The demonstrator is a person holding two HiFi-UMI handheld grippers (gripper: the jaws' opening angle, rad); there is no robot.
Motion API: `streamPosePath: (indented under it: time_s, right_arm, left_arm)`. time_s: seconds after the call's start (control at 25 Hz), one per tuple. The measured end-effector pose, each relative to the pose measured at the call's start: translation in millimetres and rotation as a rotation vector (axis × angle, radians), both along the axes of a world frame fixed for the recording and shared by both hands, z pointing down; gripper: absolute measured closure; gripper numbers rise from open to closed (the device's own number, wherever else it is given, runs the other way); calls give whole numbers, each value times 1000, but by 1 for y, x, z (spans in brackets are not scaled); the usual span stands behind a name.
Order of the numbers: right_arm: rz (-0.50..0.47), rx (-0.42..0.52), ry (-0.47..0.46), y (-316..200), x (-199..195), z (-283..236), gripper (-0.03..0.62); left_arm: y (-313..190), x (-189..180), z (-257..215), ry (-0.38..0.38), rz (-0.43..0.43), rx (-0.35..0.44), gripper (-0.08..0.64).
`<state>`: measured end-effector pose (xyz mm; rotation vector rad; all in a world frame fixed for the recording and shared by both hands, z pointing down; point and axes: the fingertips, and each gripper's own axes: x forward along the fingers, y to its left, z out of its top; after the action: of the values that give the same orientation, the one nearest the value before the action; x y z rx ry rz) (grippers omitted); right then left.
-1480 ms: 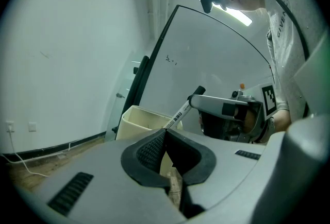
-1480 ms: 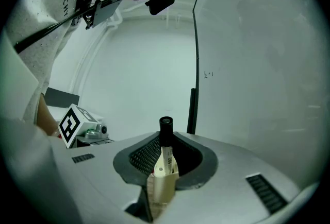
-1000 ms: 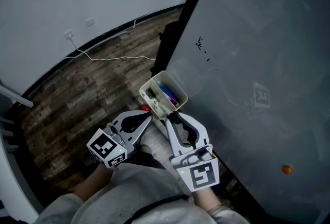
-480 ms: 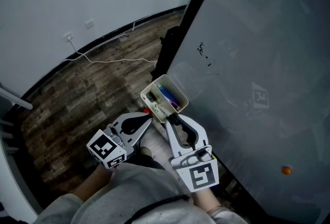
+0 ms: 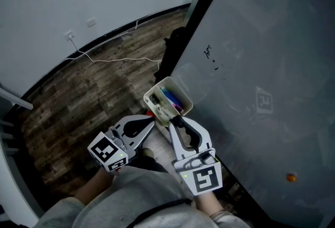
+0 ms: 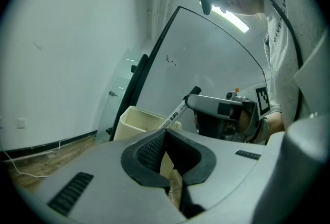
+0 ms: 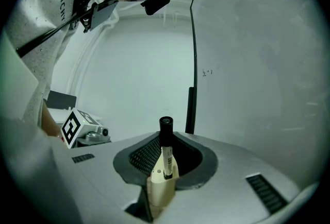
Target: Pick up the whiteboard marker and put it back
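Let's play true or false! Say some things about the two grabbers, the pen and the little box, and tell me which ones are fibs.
1. The right gripper is holding a whiteboard marker with a black cap. True.
2. The cream box on the whiteboard is empty. False: blue and purple markers sit inside it.
3. The left gripper is holding a marker too. False: its jaws are shut together with nothing between them.
4. A white cable lies on the wooden floor. True.
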<state>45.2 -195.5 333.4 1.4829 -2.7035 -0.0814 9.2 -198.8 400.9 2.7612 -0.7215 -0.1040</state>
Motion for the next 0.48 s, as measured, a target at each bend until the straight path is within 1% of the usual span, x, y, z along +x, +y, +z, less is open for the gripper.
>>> streamPosePath:
  time_s: [0.48]
  right_arm:
    - [-1, -37, -6, -7, 0, 17, 515]
  left_arm:
    - [0, -1, 13, -20, -2, -20, 545]
